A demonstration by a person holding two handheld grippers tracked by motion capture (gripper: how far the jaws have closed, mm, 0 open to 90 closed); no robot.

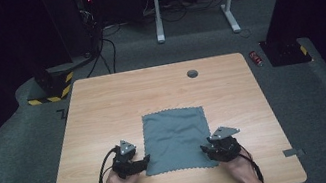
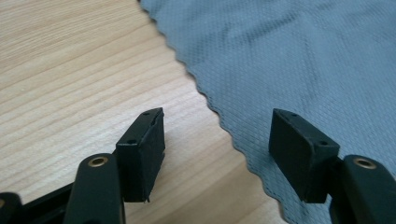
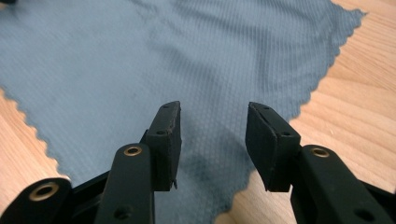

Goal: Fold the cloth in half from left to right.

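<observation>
Left gripper [image 1: 142,162], jaws apart, straddles the scalloped left edge of a grey woven cloth [image 1: 176,137] lying flat on the wood-grain surface [image 1: 103,107]; right gripper [image 1: 207,148], jaws apart, over its near-right corner.

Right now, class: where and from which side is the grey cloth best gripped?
Probably at the two near corners of the grey cloth, from the person's side. It lies flat on the table, and the open left gripper and right gripper already face those corners.
</observation>
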